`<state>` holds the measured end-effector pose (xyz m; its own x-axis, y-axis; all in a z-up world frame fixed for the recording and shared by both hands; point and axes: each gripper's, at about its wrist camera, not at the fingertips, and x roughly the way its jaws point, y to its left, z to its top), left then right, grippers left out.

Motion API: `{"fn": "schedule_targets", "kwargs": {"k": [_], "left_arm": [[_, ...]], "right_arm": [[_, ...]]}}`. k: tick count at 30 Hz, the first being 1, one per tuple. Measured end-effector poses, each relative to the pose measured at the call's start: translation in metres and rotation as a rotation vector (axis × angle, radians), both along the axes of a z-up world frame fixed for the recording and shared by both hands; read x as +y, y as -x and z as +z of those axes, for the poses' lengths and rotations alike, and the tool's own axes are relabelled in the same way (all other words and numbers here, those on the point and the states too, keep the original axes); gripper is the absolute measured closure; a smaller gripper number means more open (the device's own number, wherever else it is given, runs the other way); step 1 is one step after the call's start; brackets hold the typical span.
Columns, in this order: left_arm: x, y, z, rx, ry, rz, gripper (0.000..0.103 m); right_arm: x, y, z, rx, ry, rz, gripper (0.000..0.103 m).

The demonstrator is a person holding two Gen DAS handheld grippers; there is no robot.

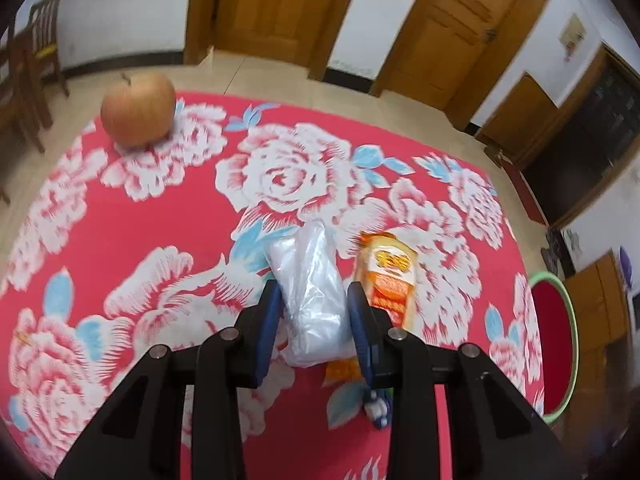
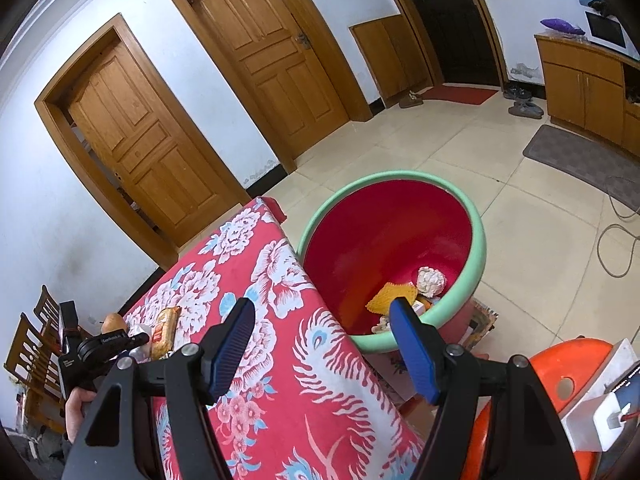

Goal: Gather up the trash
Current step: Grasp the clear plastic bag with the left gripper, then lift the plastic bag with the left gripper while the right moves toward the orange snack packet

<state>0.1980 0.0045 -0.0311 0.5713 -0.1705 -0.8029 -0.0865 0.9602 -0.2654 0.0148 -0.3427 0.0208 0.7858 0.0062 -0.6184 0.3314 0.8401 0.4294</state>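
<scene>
- The slick, crumpled clear plastic bag point(image 1: 316, 296) could have slipped free: the left gripper point(image 1: 314, 300) straddled it on the floral tablecloth point(image 1: 160, 216), jaws beside it, though whether they pinched it I cannot tell.
- A closing jaw could also have snagged the orange snack packet point(image 1: 390, 276) just beside.
- The right gripper point(image 2: 324, 344) hung released near the red basin point(image 2: 384, 236) holding trash.

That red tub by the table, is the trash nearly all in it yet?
Partly. The tub already holds crumpled paper and a yellow wrapper. The left gripper has its fingers around a clear plastic bag on the table. An orange snack packet beside it is left. The right gripper is open, empty.
</scene>
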Motion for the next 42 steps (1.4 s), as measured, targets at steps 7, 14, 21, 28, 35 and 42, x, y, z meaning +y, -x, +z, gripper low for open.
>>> {"fn": "schedule_targets", "kwargs": {"k": [7, 14, 21, 28, 35, 42], "left_arm": [[0.002, 0.034, 0.031, -0.081, -0.05, -0.048, 0.07], [0.017, 0.069, 0.049, -0.127, -0.062, -0.049, 0.071], [0.042, 0.099, 0.064, -0.166, -0.06, -0.024, 0.071], [0.063, 0.116, 0.075, -0.201, -0.065, -0.009, 0.071], [0.082, 0.12, 0.076, -0.207, -0.064, 0.01, 0.071], [0.106, 0.119, 0.07, -0.203, -0.046, 0.056, 0.071]], "right_arm": [[0.002, 0.018, 0.012, -0.018, 0.04, 0.002, 0.031], [0.009, 0.042, 0.04, -0.047, 0.114, 0.024, 0.031], [0.033, 0.061, 0.07, -0.101, 0.159, 0.104, 0.031], [0.081, 0.065, 0.087, -0.123, 0.188, 0.249, 0.03], [0.133, 0.055, 0.091, -0.116, 0.144, 0.41, 0.03], [0.183, 0.022, 0.084, -0.088, 0.158, 0.5, 0.03]]}}
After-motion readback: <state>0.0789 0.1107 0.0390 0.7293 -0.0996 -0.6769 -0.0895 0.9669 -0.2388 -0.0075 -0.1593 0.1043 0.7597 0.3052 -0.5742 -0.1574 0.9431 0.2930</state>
